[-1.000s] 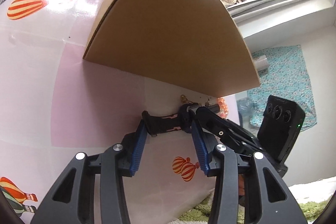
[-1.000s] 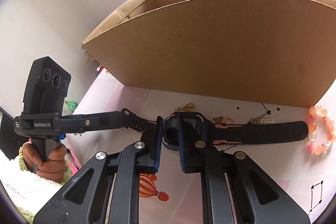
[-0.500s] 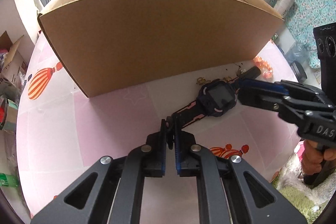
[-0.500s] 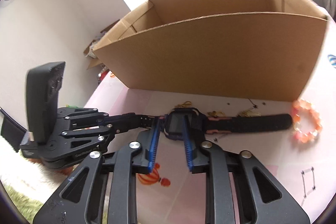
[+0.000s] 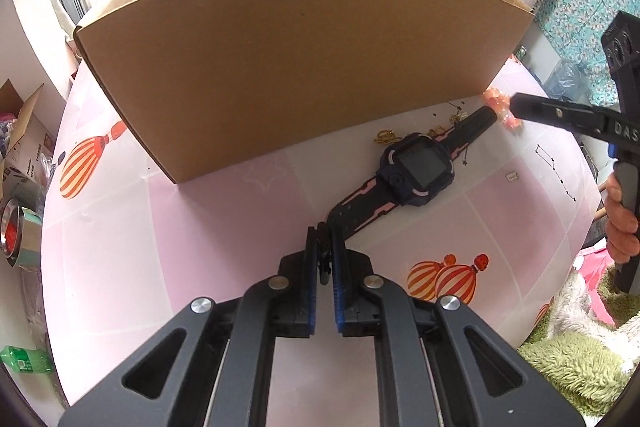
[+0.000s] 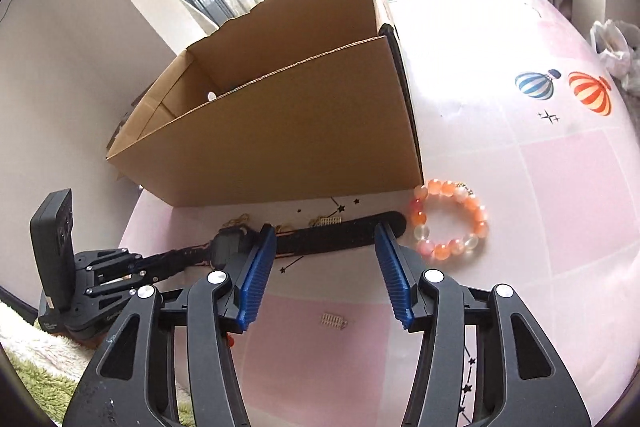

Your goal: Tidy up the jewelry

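The left gripper (image 5: pixel 325 257) is clamped tight on the near strap end of the black-and-pink square-faced smartwatch (image 5: pixel 418 169), which lies on the pink balloon-print tablecloth (image 5: pixel 160 247) before the open brown cardboard box (image 5: pixel 288 67). The right gripper (image 6: pixel 325 259), jaws just widening, hangs with nothing between its pads over the far strap, beside the orange-and-white bead bracelet (image 6: pixel 450 223).

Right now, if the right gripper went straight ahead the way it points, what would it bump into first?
Probably the watch strap: it lies right between the open right gripper tips. The cardboard box stands behind it; depth is hard to judge.
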`<state>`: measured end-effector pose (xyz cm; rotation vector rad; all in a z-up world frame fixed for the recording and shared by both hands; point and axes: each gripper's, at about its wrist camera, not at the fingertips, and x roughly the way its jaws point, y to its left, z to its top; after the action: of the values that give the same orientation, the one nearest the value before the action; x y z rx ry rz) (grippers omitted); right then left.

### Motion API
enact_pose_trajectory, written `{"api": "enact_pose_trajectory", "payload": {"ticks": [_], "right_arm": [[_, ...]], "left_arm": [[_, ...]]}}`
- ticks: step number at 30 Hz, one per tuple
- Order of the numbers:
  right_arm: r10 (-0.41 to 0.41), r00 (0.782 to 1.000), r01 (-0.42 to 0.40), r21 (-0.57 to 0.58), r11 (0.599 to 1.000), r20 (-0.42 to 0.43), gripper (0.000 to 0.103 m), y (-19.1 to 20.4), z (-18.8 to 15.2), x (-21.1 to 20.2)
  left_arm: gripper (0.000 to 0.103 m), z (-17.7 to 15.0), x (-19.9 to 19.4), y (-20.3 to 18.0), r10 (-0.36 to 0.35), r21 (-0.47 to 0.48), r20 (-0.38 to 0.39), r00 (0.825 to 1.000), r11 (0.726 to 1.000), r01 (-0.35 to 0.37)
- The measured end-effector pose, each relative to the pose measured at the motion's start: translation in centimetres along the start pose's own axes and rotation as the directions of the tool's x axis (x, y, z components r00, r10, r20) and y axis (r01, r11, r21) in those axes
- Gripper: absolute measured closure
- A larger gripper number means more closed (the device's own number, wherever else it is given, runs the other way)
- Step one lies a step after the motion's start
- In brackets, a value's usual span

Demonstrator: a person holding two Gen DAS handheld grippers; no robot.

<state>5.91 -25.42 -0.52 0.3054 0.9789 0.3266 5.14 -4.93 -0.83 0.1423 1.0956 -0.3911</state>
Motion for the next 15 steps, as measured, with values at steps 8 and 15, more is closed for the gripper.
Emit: {"api": "enact_pose_trajectory", "payload": {"ticks": [8,15], "right_arm": [[-0.051,0.996,0.055,0.048,0.997,-0.071,0.052,-1.6,0.7,2.3],[-0.065,0.993,0.069,0.036,0.997,-0.094,0.051,-0.8,1.7,3.3]], "left_arm": [[0.096,-1.2,-0.4,1.5,-0.016,-0.011,0.006,1.000,1.000,0.016],[0.096,-1.8,-0.4,2.6,-0.028,-0.017,0.009,1.000,0.999,0.028]]}}
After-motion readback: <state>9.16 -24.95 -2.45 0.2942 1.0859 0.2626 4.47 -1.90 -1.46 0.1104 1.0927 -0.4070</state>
